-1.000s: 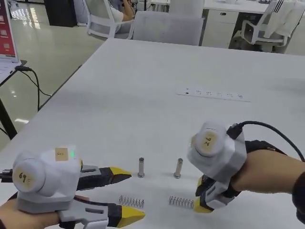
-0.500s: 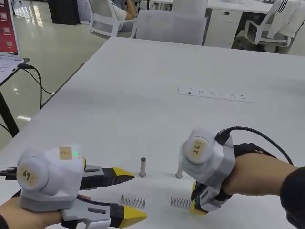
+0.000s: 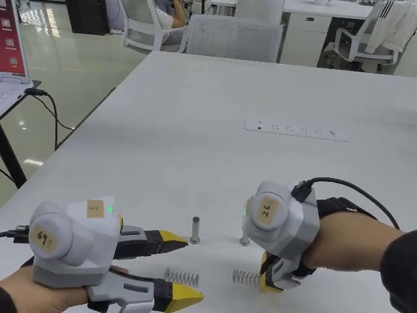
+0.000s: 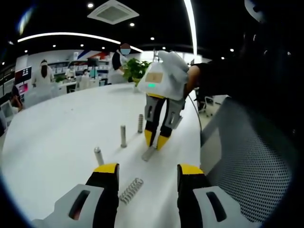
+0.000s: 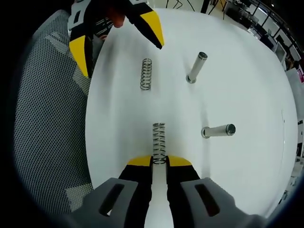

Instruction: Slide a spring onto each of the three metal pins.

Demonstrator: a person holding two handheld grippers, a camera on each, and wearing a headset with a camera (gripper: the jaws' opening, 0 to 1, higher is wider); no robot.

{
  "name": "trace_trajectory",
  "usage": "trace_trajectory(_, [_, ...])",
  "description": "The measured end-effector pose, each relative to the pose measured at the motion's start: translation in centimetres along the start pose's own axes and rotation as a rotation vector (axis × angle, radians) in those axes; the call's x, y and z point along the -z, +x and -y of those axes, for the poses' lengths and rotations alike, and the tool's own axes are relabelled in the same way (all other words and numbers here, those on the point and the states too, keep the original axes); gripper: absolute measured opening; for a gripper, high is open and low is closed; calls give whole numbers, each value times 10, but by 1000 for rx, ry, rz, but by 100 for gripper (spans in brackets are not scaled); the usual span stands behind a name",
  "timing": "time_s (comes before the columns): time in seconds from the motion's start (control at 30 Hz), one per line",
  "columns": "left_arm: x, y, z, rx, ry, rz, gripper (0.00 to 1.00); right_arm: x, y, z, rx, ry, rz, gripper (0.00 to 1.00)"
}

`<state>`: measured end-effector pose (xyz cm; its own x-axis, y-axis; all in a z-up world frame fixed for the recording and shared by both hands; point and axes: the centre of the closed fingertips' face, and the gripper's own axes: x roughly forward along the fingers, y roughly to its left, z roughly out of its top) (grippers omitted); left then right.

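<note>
On the round cap of the left gripper (image 3: 194, 268) a handwritten "69" can be read, and on the cap of the right gripper (image 3: 268, 282) a "26"; a small tan tag on top of the left one is too blurred to read. The left gripper's jaws stand wide apart and hold nothing, with the left-hand spring (image 3: 180, 278) lying flat on the white table (image 3: 195, 117) between them. The right gripper's jaws are closed onto the right end of the right-hand spring (image 5: 159, 137), which also lies on the table. The three metal pins (image 4: 123, 136) stand upright in a row just beyond the springs, all bare; in the head view the right gripper's body covers part of one. Farther off lies a white power strip (image 3: 293, 129), with office chairs (image 3: 228, 36) past the table's far edge and a black cable (image 3: 49, 114) trailing down at the far left.
</note>
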<state>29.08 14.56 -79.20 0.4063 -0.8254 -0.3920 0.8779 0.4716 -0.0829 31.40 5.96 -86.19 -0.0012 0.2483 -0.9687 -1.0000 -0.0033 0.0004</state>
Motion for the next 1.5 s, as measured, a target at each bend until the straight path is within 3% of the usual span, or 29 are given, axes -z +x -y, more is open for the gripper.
trace_trajectory(0.2, [-2,1,2,15,14,-7,42,-8,-14,-2,6,-9,24,7])
trace_trajectory(0.5, [-9,5,5,40,42,-13,38,-38,-42,-11,3,-49,110,7])
trace_trajectory(0.77, [-19,11,8,72,77,-18,30,-50,-48,-19,-5,-94,123,7])
trace_trajectory(1.5, [-18,21,22,131,119,-31,9,-62,-51,-31,-14,-177,129,7])
